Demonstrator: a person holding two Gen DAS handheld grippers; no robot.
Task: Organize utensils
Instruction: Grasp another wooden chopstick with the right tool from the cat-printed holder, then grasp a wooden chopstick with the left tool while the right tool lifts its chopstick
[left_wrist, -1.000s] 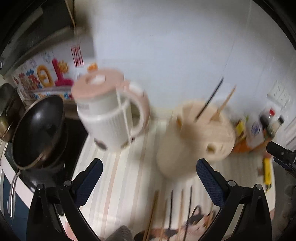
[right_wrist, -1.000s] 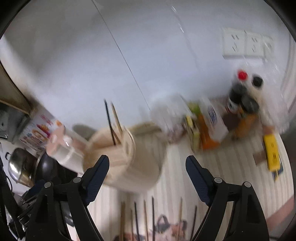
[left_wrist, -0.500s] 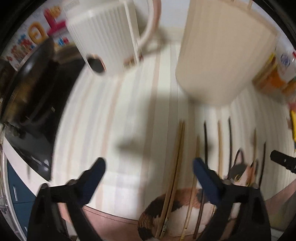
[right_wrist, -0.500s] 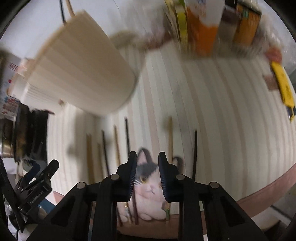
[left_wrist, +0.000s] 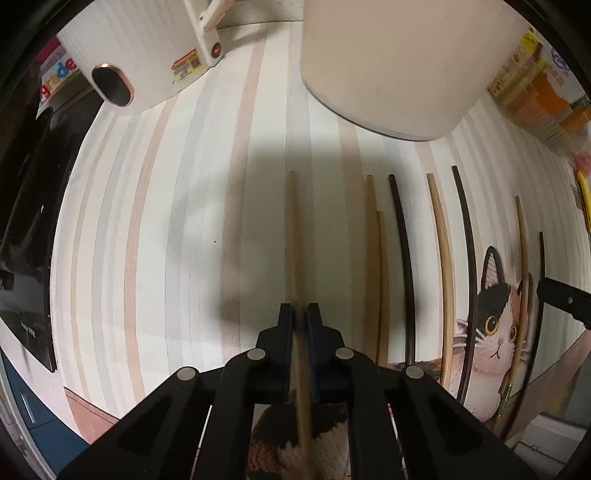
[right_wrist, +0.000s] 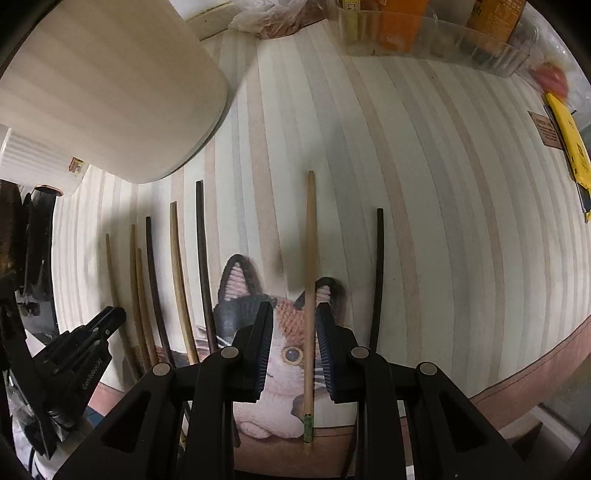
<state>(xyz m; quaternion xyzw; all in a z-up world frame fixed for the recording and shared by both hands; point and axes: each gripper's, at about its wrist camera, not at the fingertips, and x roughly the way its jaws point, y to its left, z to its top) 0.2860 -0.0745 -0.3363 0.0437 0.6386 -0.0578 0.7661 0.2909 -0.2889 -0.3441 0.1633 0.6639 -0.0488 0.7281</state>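
A wooden chopstick (left_wrist: 293, 236) is clamped by the left gripper (left_wrist: 299, 314); the right gripper (right_wrist: 294, 321) is held open astride another chopstick (right_wrist: 309, 280); the cream holder's (left_wrist: 388, 62) contents are hidden

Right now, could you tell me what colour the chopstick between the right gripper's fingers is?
Light tan wooden chopstick, clearest in the right wrist view.

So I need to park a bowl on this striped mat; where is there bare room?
Bare striped mat lies left of the light wooden chopstick in the left gripper, toward the black stove edge. More lies right of the outermost black chopstick. The chopstick row below the cream holder is crowded.
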